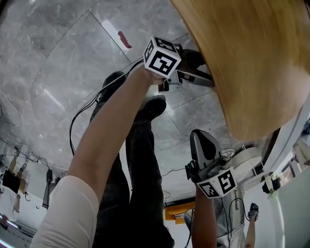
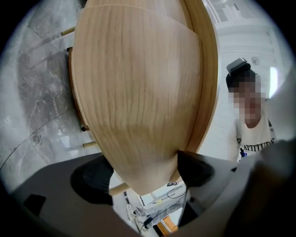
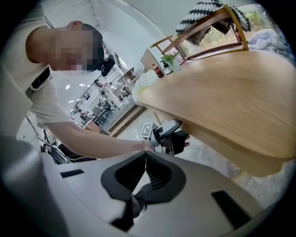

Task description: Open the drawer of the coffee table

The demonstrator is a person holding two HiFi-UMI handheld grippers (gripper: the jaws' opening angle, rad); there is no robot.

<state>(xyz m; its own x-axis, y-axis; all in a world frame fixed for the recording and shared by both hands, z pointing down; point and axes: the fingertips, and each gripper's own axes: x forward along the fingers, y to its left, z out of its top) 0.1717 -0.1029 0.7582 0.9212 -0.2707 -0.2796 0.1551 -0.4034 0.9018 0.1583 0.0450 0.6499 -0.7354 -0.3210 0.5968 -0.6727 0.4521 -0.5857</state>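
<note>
The coffee table (image 1: 252, 58) is a light wooden oval that fills the upper right of the head view. My left gripper (image 1: 203, 71), with its marker cube (image 1: 162, 57), reaches to the table's edge. In the left gripper view the jaws stand wide open, and the rounded end of the table (image 2: 138, 92) lies between the two dark pads (image 2: 92, 178). I cannot make out a separate drawer front. My right gripper (image 1: 202, 140) hangs lower, off the table, and its pads meet with nothing between them (image 3: 145, 159). The right gripper view shows the left gripper (image 3: 178, 139) under the tabletop's rim (image 3: 231, 102).
Grey marble floor tiles (image 1: 58, 58) carry a red mark (image 1: 124, 39) and a black cable (image 1: 82, 114). Dark trousers and shoes (image 1: 145, 145) are below the left arm. A person in a white shirt (image 2: 256, 134) is beyond the table. A wooden frame with striped cloth (image 3: 208, 14) stands behind.
</note>
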